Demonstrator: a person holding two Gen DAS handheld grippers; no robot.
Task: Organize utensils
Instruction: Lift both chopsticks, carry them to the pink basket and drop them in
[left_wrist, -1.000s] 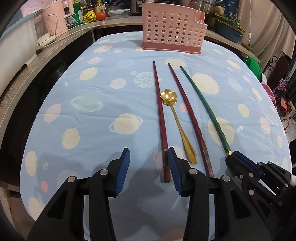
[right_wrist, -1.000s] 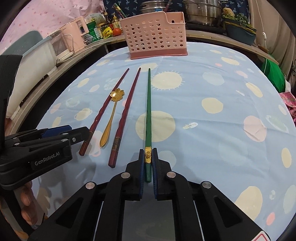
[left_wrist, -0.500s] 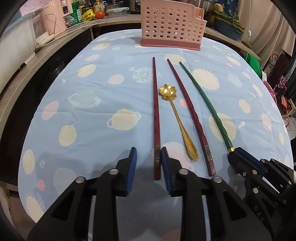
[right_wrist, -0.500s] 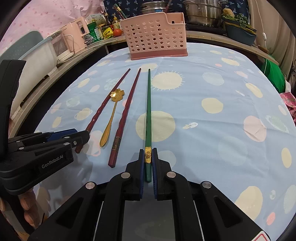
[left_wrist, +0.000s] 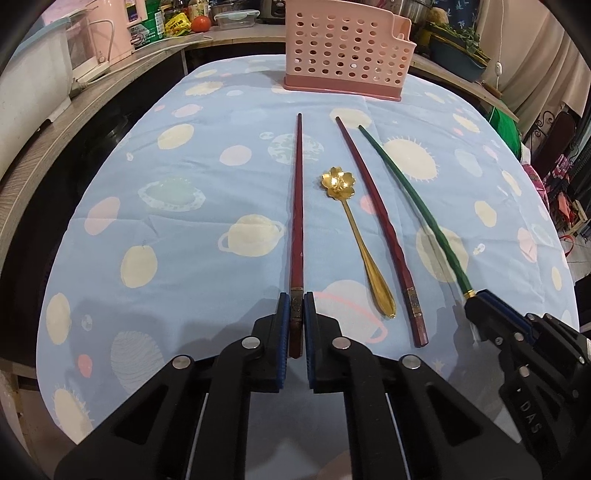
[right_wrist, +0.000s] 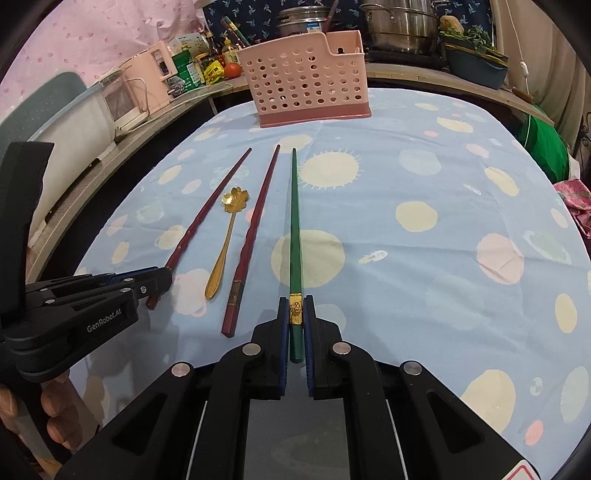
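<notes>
while blue pads (left_wrist: 283, 325) pinch it, the faceted red chopstick (left_wrist: 297, 206) tapers.

Planet-print tablecloth (left_wrist: 177, 229) under chopsticks (left_wrist: 373, 206), spoon (left_wrist: 354, 236), basket (left_wrist: 347, 48)

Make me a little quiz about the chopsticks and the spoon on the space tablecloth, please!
1. True or false: the right gripper is shut on the green chopstick.
2. What lies between the two red chopsticks? A) a fork B) the gold flower spoon C) a knife
3. Fill in: the left gripper is shut on the ____ end of the left red chopstick.

Key
1. True: its pads press the chopstick at the gold band.
2. B. The other red chopstick lies untouched beside it.
3. Near, thick end; the jaws have just been closing on it. The pink holder stands beyond the tips.
</notes>
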